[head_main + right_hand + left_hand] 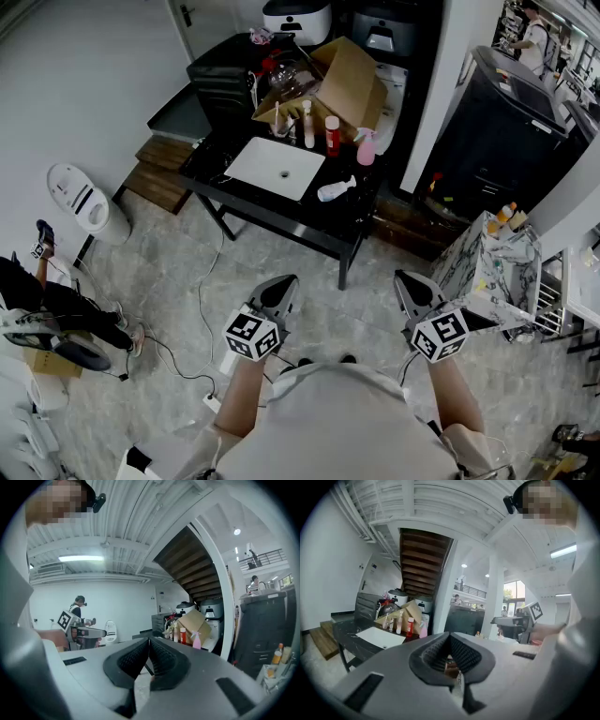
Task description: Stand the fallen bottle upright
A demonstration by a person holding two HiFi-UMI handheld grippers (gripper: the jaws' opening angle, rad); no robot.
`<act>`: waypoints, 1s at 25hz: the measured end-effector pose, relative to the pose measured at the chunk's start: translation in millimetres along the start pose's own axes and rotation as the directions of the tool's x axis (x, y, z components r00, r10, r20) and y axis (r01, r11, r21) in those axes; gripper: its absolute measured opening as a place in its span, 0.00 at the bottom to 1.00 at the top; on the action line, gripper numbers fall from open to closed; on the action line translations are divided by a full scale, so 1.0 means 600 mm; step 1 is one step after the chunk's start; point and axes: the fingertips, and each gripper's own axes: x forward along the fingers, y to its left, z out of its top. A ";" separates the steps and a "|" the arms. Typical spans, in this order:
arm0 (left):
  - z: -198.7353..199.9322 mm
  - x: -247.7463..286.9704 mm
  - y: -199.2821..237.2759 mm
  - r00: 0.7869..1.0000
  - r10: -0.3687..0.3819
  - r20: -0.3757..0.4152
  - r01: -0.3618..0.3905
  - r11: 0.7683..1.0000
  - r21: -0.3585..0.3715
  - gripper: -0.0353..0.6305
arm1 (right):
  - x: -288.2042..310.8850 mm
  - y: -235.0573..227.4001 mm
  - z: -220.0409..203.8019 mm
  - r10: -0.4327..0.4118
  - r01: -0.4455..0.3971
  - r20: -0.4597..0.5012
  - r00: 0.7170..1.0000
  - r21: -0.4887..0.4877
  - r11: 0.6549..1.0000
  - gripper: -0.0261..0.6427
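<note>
The fallen bottle, a white spray bottle, lies on its side on the black table, to the right of a white sink basin. Behind it stand a red bottle, a pink spray bottle and a tall white bottle. Both grippers are held close to the person's body, well short of the table. My left gripper is shut and empty. My right gripper is also shut with nothing in it. The standing red bottle shows far ahead in the right gripper view.
An open cardboard box and a glass vessel sit at the table's back. A marble-patterned stand is at the right, a black cabinet behind it. Cables trail over the floor at the left. Another person stands far off.
</note>
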 end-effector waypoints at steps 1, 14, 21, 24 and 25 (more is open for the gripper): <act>0.000 -0.001 -0.001 1.000 0.000 -0.002 0.000 1.000 -0.001 0.06 | -0.001 0.001 0.001 0.000 0.000 0.000 1.000 0.000 1.000 0.08; 0.005 0.007 -0.005 1.000 0.003 -0.019 -0.003 1.000 0.006 0.06 | 0.002 0.000 0.008 0.015 -0.015 0.003 1.000 0.009 1.000 0.08; 0.002 0.021 -0.018 1.000 0.019 -0.009 -0.018 1.000 0.024 0.07 | -0.005 -0.015 -0.002 0.038 -0.039 0.011 0.999 0.034 0.999 0.08; 0.000 0.033 -0.024 1.000 0.024 -0.009 -0.024 1.000 0.018 0.10 | -0.007 -0.031 -0.008 0.043 -0.043 -0.004 0.999 0.043 0.998 0.08; 0.000 0.038 -0.027 1.000 0.022 -0.007 -0.022 1.000 0.008 0.13 | -0.008 -0.037 -0.011 0.044 -0.043 -0.009 0.999 0.046 0.998 0.08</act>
